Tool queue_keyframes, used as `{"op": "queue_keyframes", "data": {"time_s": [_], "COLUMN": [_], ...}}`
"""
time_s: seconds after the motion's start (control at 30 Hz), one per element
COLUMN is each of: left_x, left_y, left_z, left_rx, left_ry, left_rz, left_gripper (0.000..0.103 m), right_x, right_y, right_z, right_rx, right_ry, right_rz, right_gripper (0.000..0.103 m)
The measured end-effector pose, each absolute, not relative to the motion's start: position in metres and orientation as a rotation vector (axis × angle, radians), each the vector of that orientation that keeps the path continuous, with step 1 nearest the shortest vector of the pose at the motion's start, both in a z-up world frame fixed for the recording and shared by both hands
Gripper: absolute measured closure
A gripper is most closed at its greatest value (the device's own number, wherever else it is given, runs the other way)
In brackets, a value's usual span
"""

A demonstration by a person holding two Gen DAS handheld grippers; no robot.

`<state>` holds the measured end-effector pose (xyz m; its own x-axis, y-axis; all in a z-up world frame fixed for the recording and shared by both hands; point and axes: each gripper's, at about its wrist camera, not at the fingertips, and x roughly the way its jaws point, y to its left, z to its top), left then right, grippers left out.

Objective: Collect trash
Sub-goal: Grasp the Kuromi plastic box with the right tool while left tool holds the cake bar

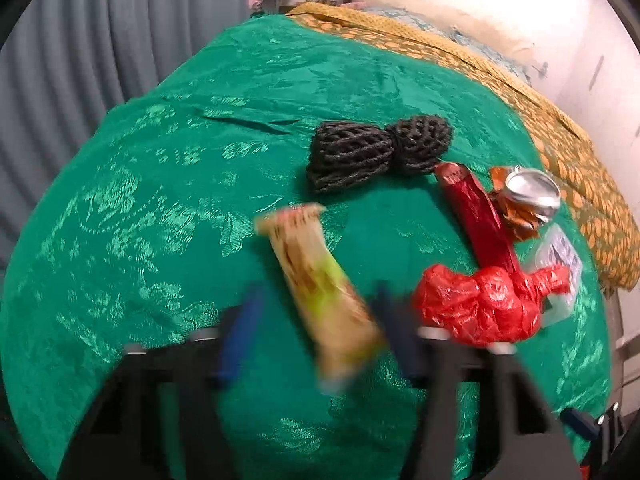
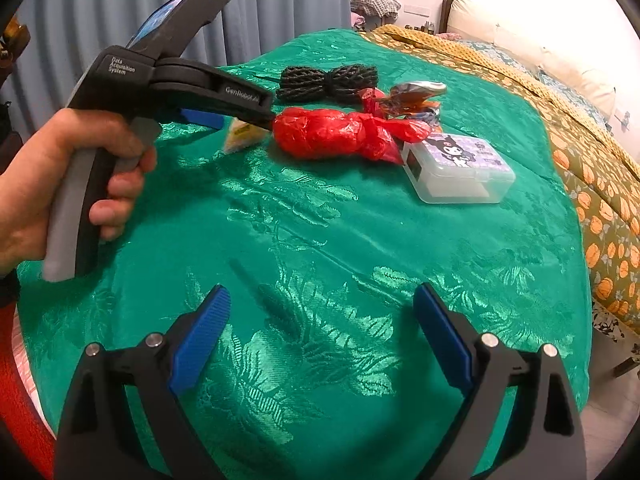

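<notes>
A yellow-green snack wrapper (image 1: 320, 280) lies on the green cloth between the blue fingers of my left gripper (image 1: 320, 332), which is open around it; the view is blurred. To its right lie a knotted red plastic bag (image 1: 480, 304), a dark red wrapper (image 1: 476, 216), a crushed can (image 1: 528, 196) and a black mesh net (image 1: 376, 152). In the right wrist view my right gripper (image 2: 320, 336) is open and empty over bare cloth. The left gripper (image 2: 244, 120) shows there by the red bag (image 2: 336, 132), with a corner of the wrapper (image 2: 240, 136) under it.
A clear plastic box with a cartoon sticker (image 2: 460, 168) sits right of the red bag. The green cloth (image 2: 320, 240) covers a table. A bed with an orange patterned blanket (image 2: 592, 160) lies to the right. Grey curtains (image 2: 260, 0) hang behind.
</notes>
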<state>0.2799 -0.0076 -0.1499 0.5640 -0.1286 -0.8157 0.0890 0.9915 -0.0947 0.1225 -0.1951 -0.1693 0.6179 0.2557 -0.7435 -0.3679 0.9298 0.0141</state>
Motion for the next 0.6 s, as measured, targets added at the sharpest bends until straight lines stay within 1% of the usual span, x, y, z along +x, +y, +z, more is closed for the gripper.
{"op": "queue_keyframes", "data": {"time_s": [0.03, 0.07, 0.3, 0.43, 0.5, 0.53, 0.57, 0.6], "left_x": [0.278, 0.276, 0.219, 0.19, 0.182, 0.179, 0.18, 0.18], "left_y": [-0.007, -0.005, 0.009, 0.007, 0.005, 0.004, 0.004, 0.005], "left_z": [-0.149, -0.147, -0.121, -0.125, -0.131, -0.135, -0.138, -0.14], "left_rx": [-0.032, -0.027, 0.09, 0.093, 0.087, 0.084, 0.078, 0.068], "left_ry": [0.965, 0.965, 0.954, 0.954, 0.939, 0.927, 0.923, 0.919], "left_rz": [-0.137, -0.152, -0.3, -0.355, -0.357, -0.35, -0.342, -0.333], "left_gripper": [0.076, 0.079, 0.08, 0.079, 0.076, 0.067, 0.056, 0.052], "right_x": [0.123, 0.122, 0.121, 0.117, 0.115, 0.115, 0.114, 0.113], "right_y": [-0.196, -0.197, -0.202, -0.2, -0.203, -0.205, -0.207, -0.21], "right_z": [-0.169, -0.169, -0.167, -0.167, -0.166, -0.165, -0.164, -0.164], "right_rx": [-0.142, -0.137, -0.12, -0.128, -0.117, -0.108, -0.095, -0.076], "right_ry": [0.829, 0.826, 0.807, 0.799, 0.792, 0.786, 0.781, 0.787], "right_rz": [0.36, 0.358, 0.352, 0.344, 0.337, 0.334, 0.33, 0.327], "right_gripper": [0.013, 0.013, 0.013, 0.013, 0.013, 0.013, 0.013, 0.013]}}
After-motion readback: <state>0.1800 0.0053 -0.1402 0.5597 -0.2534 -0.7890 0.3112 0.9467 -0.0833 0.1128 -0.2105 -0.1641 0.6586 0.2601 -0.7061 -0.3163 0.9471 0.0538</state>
